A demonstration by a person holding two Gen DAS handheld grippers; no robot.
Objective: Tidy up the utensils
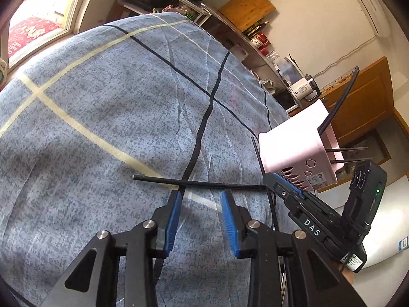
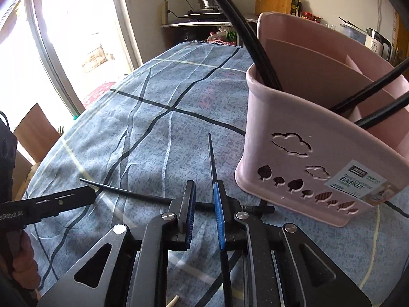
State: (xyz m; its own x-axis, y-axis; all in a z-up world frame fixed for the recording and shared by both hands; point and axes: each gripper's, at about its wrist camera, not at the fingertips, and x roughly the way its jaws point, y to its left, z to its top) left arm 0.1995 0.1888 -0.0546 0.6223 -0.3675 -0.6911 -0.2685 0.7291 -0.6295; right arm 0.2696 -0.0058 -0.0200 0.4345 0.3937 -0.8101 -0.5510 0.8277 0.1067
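Left gripper [image 1: 202,195] empty, parted over chopstick [image 1: 158,180], pink holder [image 2: 301,153] labelled "BASKET"

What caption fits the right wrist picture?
Right tool open over two black chopsticks crossed on the blue cloth, beside a pink basket already holding more.

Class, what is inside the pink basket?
Black chopsticks stand in the basket, leaning out over its rim, with pink dividers between compartments. Their lower ends and the basket's bottom are hidden by its walls.
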